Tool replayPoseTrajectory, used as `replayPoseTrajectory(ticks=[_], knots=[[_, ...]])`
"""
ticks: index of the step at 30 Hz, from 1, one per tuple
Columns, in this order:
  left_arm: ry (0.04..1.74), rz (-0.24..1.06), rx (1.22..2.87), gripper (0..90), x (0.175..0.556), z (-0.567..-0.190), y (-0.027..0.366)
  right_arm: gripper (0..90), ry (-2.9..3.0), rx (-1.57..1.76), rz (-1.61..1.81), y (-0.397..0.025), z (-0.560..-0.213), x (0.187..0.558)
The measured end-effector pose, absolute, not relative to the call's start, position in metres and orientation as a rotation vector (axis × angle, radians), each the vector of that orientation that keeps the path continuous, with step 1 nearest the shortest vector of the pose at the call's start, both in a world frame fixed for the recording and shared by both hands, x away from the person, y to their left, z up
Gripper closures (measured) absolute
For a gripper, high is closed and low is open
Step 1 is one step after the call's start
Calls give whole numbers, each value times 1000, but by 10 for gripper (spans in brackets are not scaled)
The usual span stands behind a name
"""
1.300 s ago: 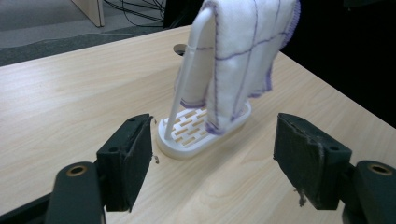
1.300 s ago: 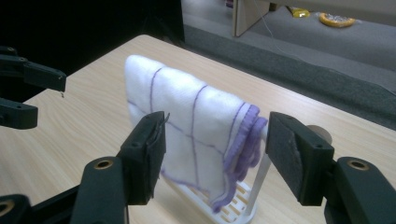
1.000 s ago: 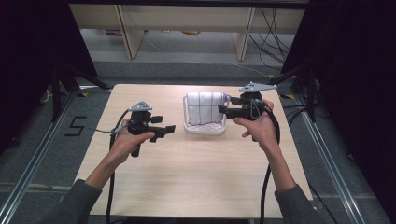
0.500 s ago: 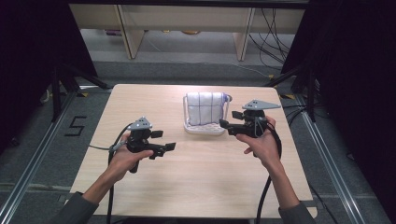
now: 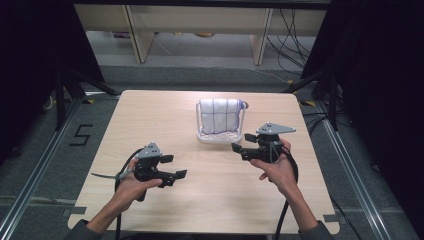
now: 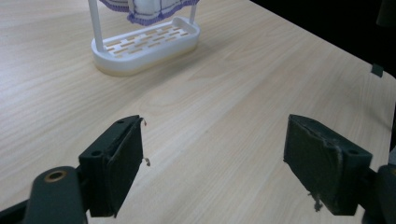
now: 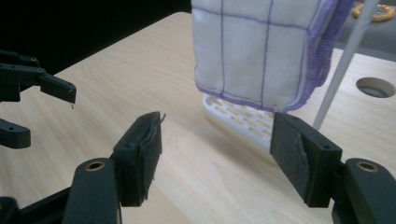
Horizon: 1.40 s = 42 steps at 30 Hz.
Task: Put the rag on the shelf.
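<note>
Big light wood table [image 5: 165,115] takes up most of the high view, dark floor w/ cables around it.

Next biggest: white plastic rack [image 5: 220,134] w/ a slotted oval base and thin upright posts, sitting on the far-middle part of the table. A white cloth [image 5: 219,116] w/ purple grid lines and a purple edge hangs over its top bar, bottom edge just above the base. In the right gripper view the cloth [image 7: 261,51] is close up front, base right under it, one white post [image 7: 343,65] running up the right side.

Right gripper [image 5: 239,148] is held by the right hand [image 5: 278,167] just right of the rack, pointing left, near the base but not touching. Jaws are spread wide, nothing btwn them, just tabletop.

Left gripper [image 5: 175,167] is in the left hand [image 5: 131,186], nearer the person on the left half of the table, well apart from the rack, pointing right. Jaws also spread wide and empty; its own view looks across bare wood w/ the rack [image 6: 147,44] further off. Left gripper's tips also show at the left edge of the right gripper view [image 7: 37,107].

Small round hole [image 7: 375,87] in the tabletop past the rack.
</note>
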<state>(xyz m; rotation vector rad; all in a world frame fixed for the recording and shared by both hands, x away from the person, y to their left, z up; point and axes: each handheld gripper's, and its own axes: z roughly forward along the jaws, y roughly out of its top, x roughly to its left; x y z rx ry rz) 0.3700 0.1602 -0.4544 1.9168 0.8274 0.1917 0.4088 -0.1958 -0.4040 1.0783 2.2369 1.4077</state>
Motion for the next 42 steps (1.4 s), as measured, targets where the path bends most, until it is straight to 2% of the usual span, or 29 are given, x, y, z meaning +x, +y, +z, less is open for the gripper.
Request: replayPoseTrajectory(ticks=[12, 30, 35, 42], knots=[[838, 209, 1932, 179, 350, -469, 175, 342, 2285, 1046, 1369, -185, -410, 387], [822, 211, 1986, 178, 328, -486, 174, 328, 2395, 1057, 1267, -182, -453, 352], [809, 223, 1988, 178, 320, -488, 171, 303, 2415, 1082, 1286, -184, -460, 342], [800, 214, 1996, 172, 310, -493, 171, 203, 2435, 1084, 1297, -185, -468, 326]])
